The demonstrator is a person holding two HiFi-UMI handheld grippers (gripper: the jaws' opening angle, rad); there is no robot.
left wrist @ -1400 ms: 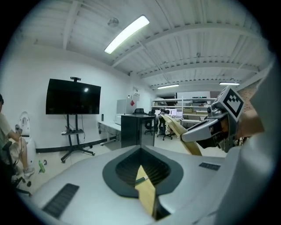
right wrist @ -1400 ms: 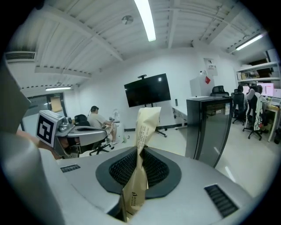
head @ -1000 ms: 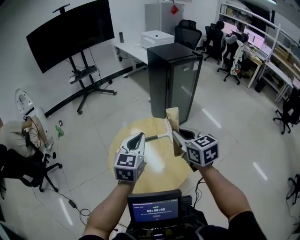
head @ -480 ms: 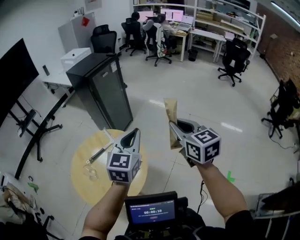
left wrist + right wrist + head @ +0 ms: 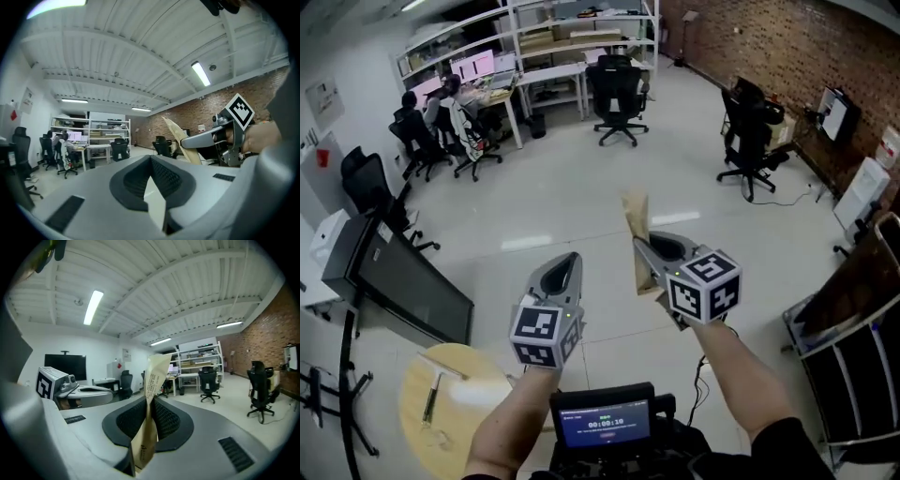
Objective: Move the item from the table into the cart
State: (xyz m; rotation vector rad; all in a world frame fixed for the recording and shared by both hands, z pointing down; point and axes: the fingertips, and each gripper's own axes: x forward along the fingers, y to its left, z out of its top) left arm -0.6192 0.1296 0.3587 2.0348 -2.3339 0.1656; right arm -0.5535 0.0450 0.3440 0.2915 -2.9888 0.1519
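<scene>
Open office, pale glossy floor, brick wall at right. Cart (image 5: 862, 370) at right edge, contents not discernible. Right gripper (image 5: 638, 244) clamped on tan paper pouch (image 5: 637, 217), held upright, well apart from cart. Left gripper (image 5: 572, 259) pressed together, empty. Round wooden table (image 5: 417, 375) lower left.

The left gripper (image 5: 570, 262) and right gripper (image 5: 641, 247) are smooth grey shells tapering to a point. Their fingers (image 5: 167, 420) are lined with black ribbed pads. A cube (image 5: 705, 287) with black-and-white square markers caps each rear end. A black sleeve (image 5: 789, 452) shows at five o'clock. A small black screen (image 5: 605, 419) with a blue display sits at six o'clock.
</scene>
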